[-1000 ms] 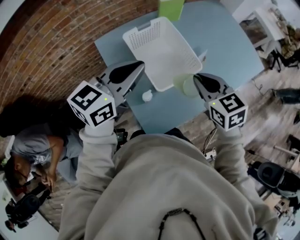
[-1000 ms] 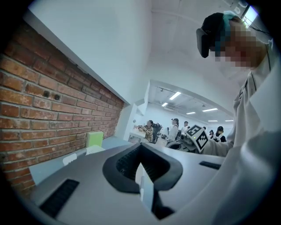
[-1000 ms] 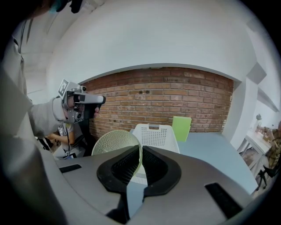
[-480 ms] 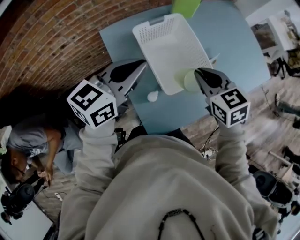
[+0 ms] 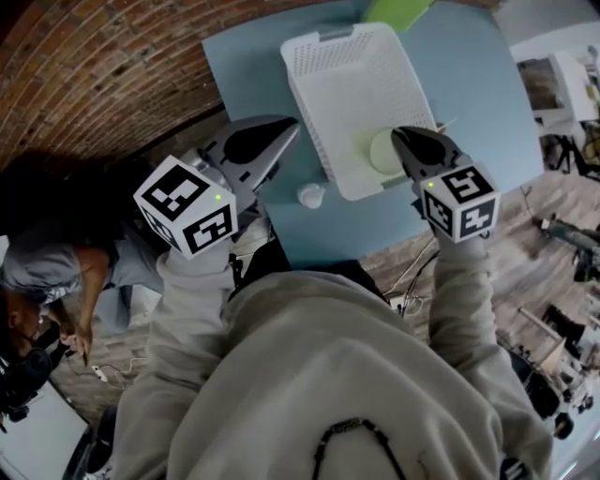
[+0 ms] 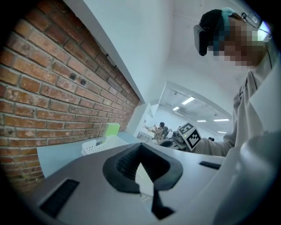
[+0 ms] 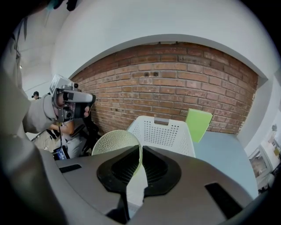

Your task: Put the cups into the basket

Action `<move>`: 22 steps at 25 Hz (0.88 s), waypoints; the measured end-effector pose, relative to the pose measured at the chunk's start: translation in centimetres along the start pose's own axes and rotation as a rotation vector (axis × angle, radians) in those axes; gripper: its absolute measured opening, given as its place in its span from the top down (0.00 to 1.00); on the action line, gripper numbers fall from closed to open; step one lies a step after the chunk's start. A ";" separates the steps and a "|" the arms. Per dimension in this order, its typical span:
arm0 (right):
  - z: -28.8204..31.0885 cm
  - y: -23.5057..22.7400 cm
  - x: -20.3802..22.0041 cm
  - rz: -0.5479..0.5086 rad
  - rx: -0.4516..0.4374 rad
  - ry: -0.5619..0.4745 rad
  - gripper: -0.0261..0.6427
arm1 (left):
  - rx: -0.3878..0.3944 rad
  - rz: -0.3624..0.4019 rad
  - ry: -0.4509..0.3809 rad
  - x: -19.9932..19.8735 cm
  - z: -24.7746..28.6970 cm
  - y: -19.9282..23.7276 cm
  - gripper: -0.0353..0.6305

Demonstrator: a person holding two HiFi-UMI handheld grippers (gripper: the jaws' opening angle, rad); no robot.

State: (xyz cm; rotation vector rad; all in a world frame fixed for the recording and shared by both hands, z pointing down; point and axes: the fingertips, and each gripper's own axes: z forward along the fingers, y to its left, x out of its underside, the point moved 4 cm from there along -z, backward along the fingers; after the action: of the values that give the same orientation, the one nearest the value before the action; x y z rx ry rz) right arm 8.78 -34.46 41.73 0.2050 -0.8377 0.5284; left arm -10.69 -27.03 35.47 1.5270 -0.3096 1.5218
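Observation:
A white perforated basket (image 5: 361, 84) stands on the blue table (image 5: 469, 84); the right gripper view shows the basket (image 7: 162, 132) just ahead. My right gripper (image 5: 401, 139) is shut on the rim of a pale green cup (image 5: 382, 152), held over the basket's near right corner. In the right gripper view the green cup (image 7: 112, 140) tilts to the left, its wall pinched between the jaws of the right gripper (image 7: 140, 149). A small white cup (image 5: 310, 195) sits on the table by the basket's near left corner. My left gripper (image 5: 289, 125) hovers beside it, shut and empty (image 6: 140, 147).
A green chair (image 5: 398, 9) stands beyond the table's far edge. A brick wall (image 5: 103, 75) runs along the left. A person (image 5: 47, 272) sits low at the left, close to the table. Furniture and clutter (image 5: 562, 84) fill the floor at the right.
Both grippers moved forward and down towards the table. The right one carried the green cup from beside the basket's near edge to over its near right corner.

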 end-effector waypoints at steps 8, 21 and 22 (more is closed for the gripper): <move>7.8 -2.7 0.9 -0.050 -0.050 0.085 0.91 | -0.081 -0.071 -0.048 3.1 -0.7 4.2 0.95; 19.8 -5.3 5.7 -0.066 -0.100 0.276 0.91 | -0.262 -0.153 -0.112 5.4 -5.6 7.0 0.95; 20.4 -5.4 6.1 -0.065 -0.102 0.287 0.91 | -0.269 -0.158 -0.114 5.7 -5.8 7.0 0.95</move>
State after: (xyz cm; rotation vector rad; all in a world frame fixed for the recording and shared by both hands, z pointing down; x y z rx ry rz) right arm 1.64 -44.49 59.87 0.0601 -0.5750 0.4402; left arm -18.45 -24.22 42.34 1.3910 -0.4308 1.2197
